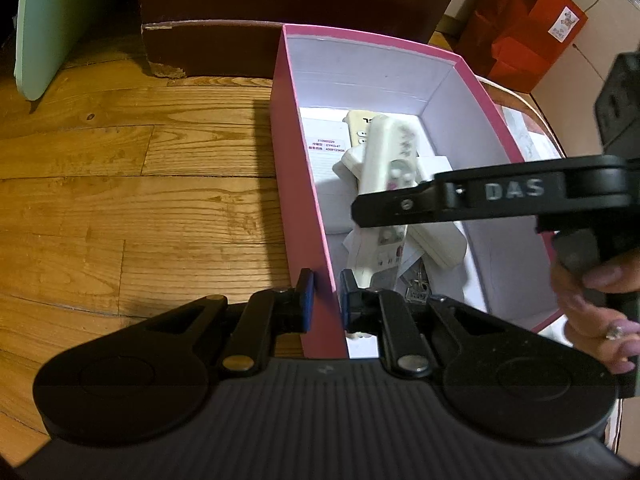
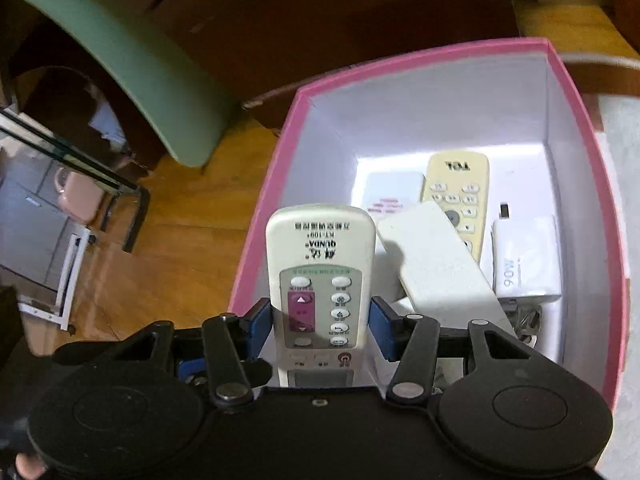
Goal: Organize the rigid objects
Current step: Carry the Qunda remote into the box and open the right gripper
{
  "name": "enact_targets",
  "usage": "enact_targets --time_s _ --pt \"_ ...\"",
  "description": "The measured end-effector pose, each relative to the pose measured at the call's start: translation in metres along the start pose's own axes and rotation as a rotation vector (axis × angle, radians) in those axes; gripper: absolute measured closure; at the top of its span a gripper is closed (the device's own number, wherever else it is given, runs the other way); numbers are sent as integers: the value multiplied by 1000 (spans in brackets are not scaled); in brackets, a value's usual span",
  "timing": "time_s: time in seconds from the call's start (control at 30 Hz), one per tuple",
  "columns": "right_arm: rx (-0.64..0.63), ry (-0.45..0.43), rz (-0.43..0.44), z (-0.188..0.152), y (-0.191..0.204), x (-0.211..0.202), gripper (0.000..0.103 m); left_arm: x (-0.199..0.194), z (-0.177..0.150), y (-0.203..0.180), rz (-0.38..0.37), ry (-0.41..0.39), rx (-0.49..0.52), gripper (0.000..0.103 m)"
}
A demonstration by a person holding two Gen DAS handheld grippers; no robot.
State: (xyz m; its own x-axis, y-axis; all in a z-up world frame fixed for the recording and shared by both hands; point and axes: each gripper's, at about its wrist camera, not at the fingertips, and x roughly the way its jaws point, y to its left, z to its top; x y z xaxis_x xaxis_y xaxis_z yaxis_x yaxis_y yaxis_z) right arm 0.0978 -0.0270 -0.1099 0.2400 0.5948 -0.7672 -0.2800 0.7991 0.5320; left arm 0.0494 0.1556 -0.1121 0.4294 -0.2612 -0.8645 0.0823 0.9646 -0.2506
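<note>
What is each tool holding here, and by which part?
Left tool: pink box, by its side wall. Right tool: white remote, across its button end, over the box.

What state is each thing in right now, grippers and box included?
Left gripper: shut on the pink box's near wall.
Pink box: open, no lid on.
Right gripper: shut on the white remote, over the box.
White remote: held, buttons up.
Yellow remote: lying in the box, buttons up.
White charger: lying on the box floor.
</note>
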Motion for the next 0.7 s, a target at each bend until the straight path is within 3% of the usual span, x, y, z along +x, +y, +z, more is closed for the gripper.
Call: enact_targets --time_s 0.2,0.3,0.57,0.7 --pt "85 -36 73 -7 -20 -4 35 -1 0 1 -4 -2 -11 91" --pt "40 -51 75 -10 -16 -20 35 -1 0 1 -2 -1 -11 91" --pt "-202 -83 -137 -22 6 -59 36 1 0 -1 8 2 -10 91" --pt "-236 -77 -172 -27 10 -76 36 2 1 -1 15 6 -12 91"
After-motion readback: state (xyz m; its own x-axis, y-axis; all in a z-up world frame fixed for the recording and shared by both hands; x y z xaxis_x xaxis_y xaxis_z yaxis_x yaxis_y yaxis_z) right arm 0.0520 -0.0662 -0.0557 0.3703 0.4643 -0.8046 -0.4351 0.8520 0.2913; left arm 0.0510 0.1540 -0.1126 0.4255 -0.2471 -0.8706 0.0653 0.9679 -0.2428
